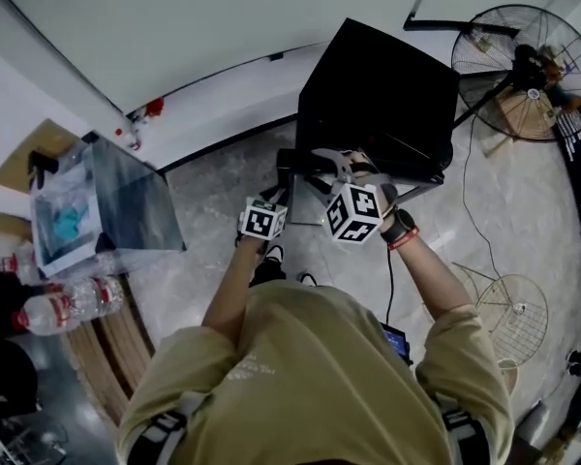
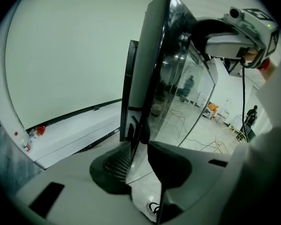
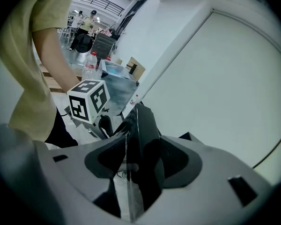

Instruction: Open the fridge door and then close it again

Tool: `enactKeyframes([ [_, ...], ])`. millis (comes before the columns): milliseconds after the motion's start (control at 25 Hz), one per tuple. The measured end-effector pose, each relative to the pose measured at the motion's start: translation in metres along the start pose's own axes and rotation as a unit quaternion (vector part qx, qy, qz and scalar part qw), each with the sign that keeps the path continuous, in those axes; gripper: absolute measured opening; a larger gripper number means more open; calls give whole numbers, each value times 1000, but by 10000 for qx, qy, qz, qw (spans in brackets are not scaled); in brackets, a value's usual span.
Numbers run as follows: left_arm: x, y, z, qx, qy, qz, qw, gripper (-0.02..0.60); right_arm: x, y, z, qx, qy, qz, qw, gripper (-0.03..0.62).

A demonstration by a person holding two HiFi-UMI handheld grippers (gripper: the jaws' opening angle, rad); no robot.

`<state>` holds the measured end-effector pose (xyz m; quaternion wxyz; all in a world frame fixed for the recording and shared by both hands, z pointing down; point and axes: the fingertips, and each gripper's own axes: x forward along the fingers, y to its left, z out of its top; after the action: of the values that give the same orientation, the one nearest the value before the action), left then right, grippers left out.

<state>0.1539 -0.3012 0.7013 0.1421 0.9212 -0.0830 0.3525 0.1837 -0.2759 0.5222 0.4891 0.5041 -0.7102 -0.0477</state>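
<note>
A pale tiled floor (image 1: 523,211) and a white wall (image 1: 203,27) are shown; at far left, a glossy table (image 1: 140,211) with water bottles (image 1: 73,306) beside it; at centre, the black fridge (image 1: 378,95); at far right, a standing fan (image 1: 528,61) and a loose wire guard (image 1: 513,318) on the floor.

The fridge door (image 2: 154,69) stands swung out from the cabinet and is seen edge-on, rising from between the jaws of the left gripper (image 2: 143,163). These jaws are drawn close and appear clamped on the door's thin edge, with the glass face to their right. The right gripper (image 3: 138,161) is set wider; its pads press on the thicker dark frame, which fills the gap between them. The other gripper's marker cube lies just beyond and left of these jaws.

The door is judged stiff and hinged, so it will travel only along an arc. Its glazing is judged smooth, slippery and breakable, so the frame edge is the better place to be held. A firm push is probably needed for the seal to seat.
</note>
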Motion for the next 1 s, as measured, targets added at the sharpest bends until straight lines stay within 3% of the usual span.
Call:
enactKeyframes([
  [1000, 62, 42, 56, 531, 150, -661, 9963, 103, 40, -65, -28, 538, 657, -677, 9941, 236],
])
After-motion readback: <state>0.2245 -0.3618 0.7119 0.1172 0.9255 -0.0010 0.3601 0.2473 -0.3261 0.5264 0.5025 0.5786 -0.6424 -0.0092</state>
